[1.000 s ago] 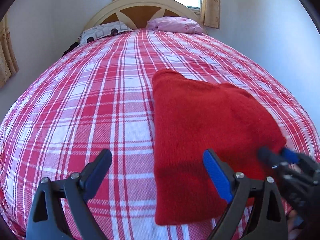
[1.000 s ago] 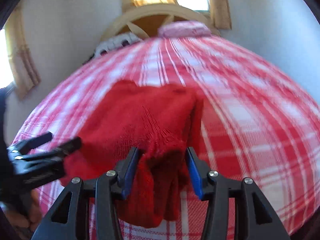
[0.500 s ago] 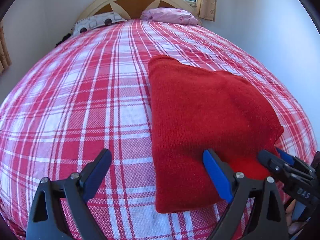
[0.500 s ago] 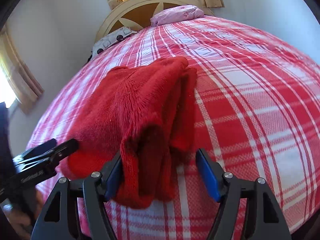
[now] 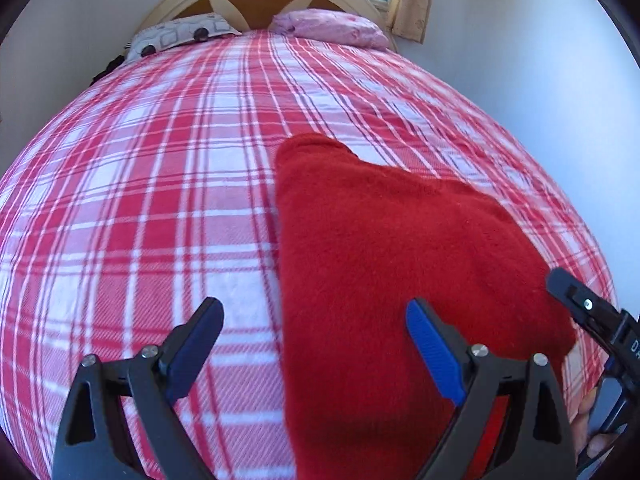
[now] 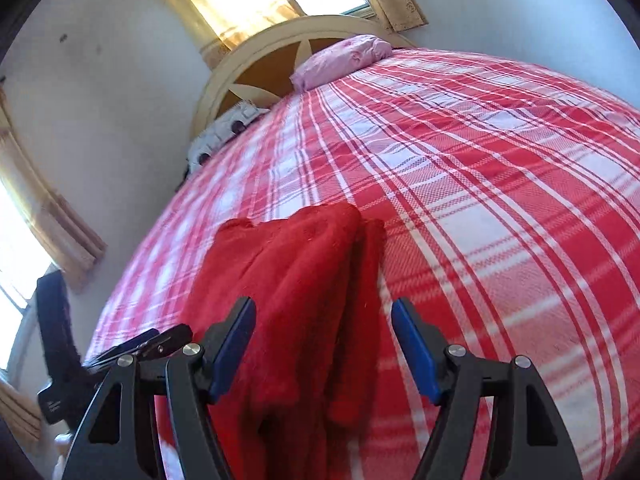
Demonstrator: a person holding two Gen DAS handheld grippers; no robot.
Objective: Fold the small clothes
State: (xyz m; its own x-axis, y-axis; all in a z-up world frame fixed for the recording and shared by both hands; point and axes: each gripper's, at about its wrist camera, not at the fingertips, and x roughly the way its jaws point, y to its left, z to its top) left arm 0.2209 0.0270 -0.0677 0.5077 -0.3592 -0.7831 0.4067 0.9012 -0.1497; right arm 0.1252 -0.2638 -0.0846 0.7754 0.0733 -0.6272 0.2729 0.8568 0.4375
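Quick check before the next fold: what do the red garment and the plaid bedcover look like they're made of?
Red garment: looks like a thick knit, wool or acrylic I can't tell; matte, fuzzy nap, soft rounded folded edges in the right wrist view.
Plaid bedcover: looks like flat woven cotton-type cloth; matte, with a fine visible weave texture in the red and white checks.

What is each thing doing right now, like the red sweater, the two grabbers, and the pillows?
red sweater: folded, lying on the bed
left gripper: open, holding nothing
right gripper: open over the sweater's edge, not pinching
pink pillow: lying at the headboard
patterned pillow: lying beside it
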